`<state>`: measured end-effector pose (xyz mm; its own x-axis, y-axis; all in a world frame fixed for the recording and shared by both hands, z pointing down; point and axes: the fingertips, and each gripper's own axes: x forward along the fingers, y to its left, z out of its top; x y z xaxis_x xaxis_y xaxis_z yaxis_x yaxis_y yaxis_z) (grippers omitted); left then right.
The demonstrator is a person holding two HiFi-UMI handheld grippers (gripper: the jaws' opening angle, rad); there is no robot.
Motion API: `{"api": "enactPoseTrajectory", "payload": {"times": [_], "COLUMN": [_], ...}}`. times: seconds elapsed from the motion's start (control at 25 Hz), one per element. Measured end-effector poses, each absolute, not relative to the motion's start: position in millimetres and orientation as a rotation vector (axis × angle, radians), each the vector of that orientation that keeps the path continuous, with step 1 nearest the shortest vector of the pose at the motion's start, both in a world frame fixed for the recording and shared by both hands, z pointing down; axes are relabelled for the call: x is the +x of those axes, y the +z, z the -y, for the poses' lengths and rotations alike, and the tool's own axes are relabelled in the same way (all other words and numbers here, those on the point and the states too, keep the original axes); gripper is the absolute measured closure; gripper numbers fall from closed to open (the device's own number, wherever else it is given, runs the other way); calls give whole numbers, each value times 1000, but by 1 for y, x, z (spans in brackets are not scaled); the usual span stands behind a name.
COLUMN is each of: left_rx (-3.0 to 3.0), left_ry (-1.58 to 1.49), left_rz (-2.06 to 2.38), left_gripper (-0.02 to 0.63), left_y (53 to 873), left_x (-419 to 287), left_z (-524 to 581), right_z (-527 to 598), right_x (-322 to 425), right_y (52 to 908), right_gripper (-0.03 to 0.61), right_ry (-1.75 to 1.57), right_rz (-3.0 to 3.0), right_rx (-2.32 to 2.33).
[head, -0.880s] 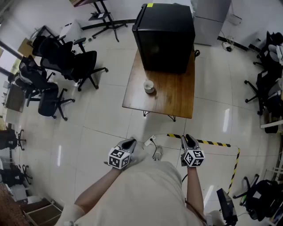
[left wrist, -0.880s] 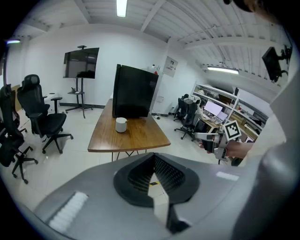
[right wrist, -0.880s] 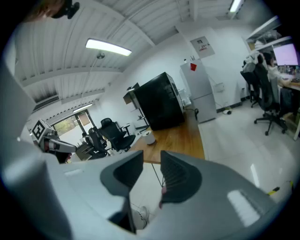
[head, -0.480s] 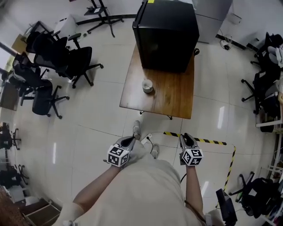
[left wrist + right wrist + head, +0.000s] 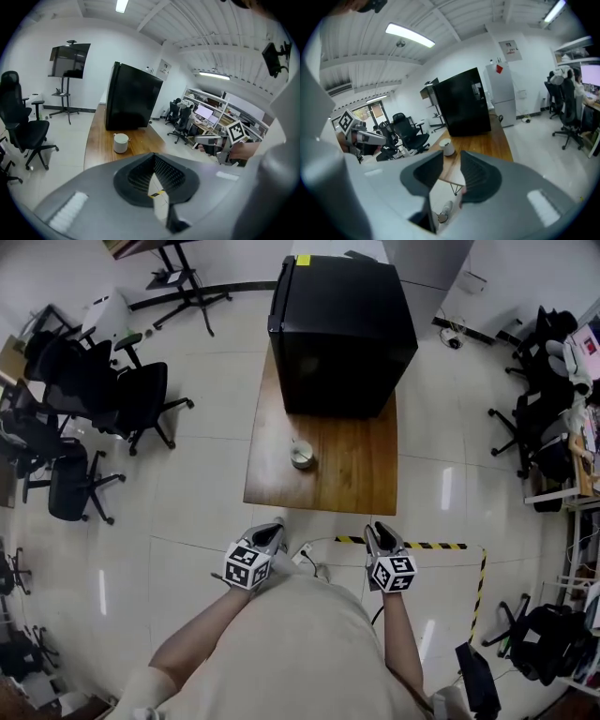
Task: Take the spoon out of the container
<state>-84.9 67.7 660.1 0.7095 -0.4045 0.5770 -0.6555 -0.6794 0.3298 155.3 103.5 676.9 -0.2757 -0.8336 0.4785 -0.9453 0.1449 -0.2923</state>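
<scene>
We must close in on the far container (image 5: pixel 301 455) (spoon too small to make out). Right gripper (image 5: pixel 379 531) half-open, left gripper (image 5: pixel 273 532) closed; both empty.

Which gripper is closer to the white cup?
Left. The left gripper is short of the cup, slightly left; the right gripper is farther off, to the right.

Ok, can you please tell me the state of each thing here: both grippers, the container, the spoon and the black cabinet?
left gripper, jaws together, empty.
right gripper, jaws apart, empty.
container, upright on the wooden table, untouched.
spoon, in the container, only a handle tip shows.
black cabinet, no door open, on the table's far end.
</scene>
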Motion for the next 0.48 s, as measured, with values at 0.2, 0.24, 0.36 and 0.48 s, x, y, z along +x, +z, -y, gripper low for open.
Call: {"api": "enactPoseTrajectory", "payload": {"times": [0.2,0.24,0.36,0.48], "left_rx": [2448,2460,2487,2513], "left_ry": [648,651,657,663], "left_rz": [733,722,678,638], "left_gripper": [611,611,611,611], "left_y": [656,656,657,665], "left_x": [-88,-89,-93,-98], "left_z": [-25,-18,1,23], "right_z": [-59,-52,-32,-13], "right_x": [133,128,118,108], "right_y": [663,661,657,657], "right_gripper": [469,469,469,469], "right_ry": [775,764,743,743], "right_rz": [2202,2197,2176,2153], "right_rx": [1744,1740,1737,1740]}}
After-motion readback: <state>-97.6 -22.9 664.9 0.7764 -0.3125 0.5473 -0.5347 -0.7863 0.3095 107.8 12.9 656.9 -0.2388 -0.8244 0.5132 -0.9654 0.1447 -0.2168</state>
